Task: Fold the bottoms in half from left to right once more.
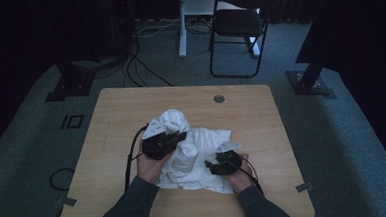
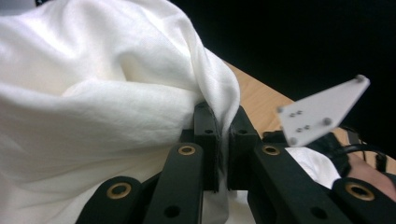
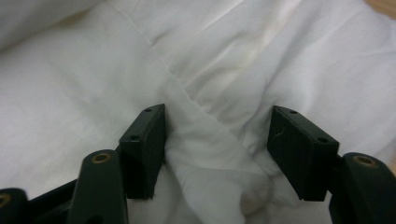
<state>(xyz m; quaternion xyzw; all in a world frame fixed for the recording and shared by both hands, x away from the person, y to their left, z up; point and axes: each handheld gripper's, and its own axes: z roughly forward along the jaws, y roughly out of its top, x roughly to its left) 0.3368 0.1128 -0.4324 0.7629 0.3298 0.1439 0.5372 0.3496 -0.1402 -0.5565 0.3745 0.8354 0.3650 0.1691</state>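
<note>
Pinching a fold of the white cloth (image 2: 93, 107), the left hand-held gripper (image 2: 223, 140) lifts it mid-tabletop (image 1: 130, 101) while the right hand-held gripper (image 3: 217, 149) stands spread over it.

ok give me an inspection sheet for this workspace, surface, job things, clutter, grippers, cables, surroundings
surface: light wooden table with rounded corners and a round grommet hole near its far edge.
job's things: one white cloth, crumpled in a heap at the middle.
clutter: nothing seen.
grippers: left gripper shut on a raised fold of the cloth; right gripper open, a ridge of cloth between its jaws but not pinched.
cables: a black cable trails from the left gripper along the table; more cables lie on the floor beyond.
surroundings: dim room, grey carpet, black folding chair behind the table.
</note>
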